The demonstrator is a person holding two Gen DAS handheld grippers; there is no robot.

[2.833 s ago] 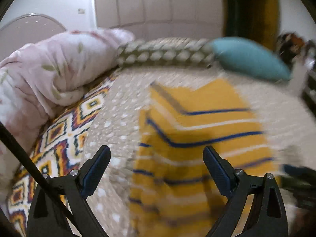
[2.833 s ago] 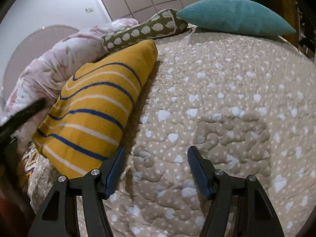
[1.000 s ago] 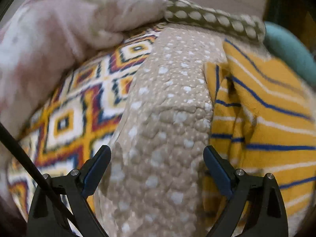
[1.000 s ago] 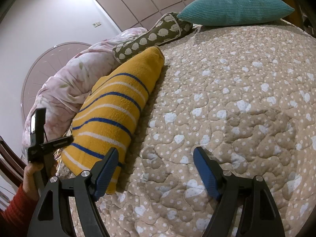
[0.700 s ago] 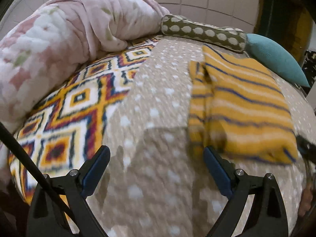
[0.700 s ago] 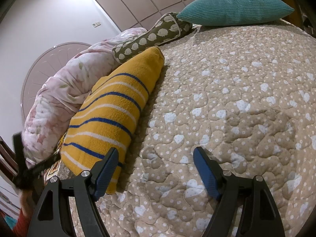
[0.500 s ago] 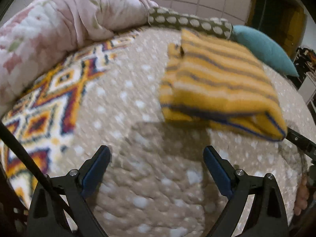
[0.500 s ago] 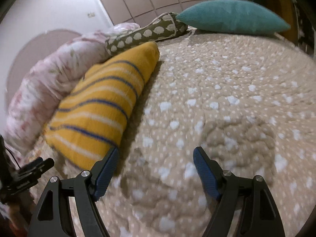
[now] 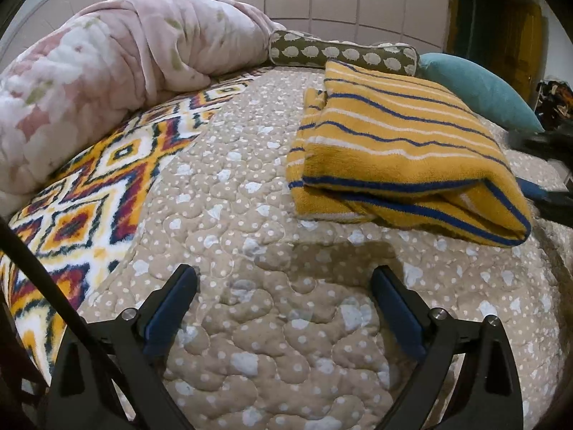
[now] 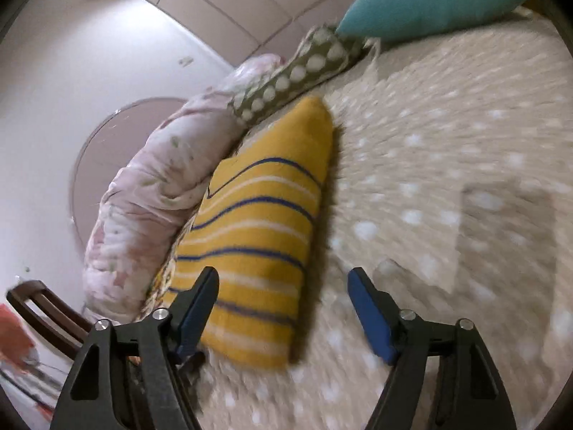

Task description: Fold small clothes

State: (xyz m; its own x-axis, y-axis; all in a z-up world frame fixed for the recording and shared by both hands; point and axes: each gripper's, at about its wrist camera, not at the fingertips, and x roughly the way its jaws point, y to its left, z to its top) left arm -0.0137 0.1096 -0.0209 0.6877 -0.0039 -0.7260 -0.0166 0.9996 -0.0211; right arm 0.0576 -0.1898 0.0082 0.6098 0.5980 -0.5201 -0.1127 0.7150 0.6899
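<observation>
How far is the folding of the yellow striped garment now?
Done: the yellow striped garment lies folded in layers on the dotted quilt. In hand: nothing; left claw and right claw are open and empty. Left: no other unfolded clothes are visible.

Counting what's showing up here: one yellow striped garment (image 9: 401, 150), folded and lying on the bed. One beige dotted quilt (image 9: 250, 236) is covering most of the mattress, and one bright diamond-pattern blanket (image 9: 89, 200) is peeking out along its edge. One big pink floral comforter (image 9: 107, 71) is sitting bunched up beside that. Pillows: I'm getting two, one olive hedgehog-print pillow (image 9: 343, 52) and one teal pillow (image 9: 476, 87). One dark wooden chair (image 10: 46, 313) is poking into the right wrist view. And two grippers, the left gripper (image 9: 284, 297) and the right gripper (image 10: 283, 301), two blue-padded fingers each, so four fingers total.
</observation>
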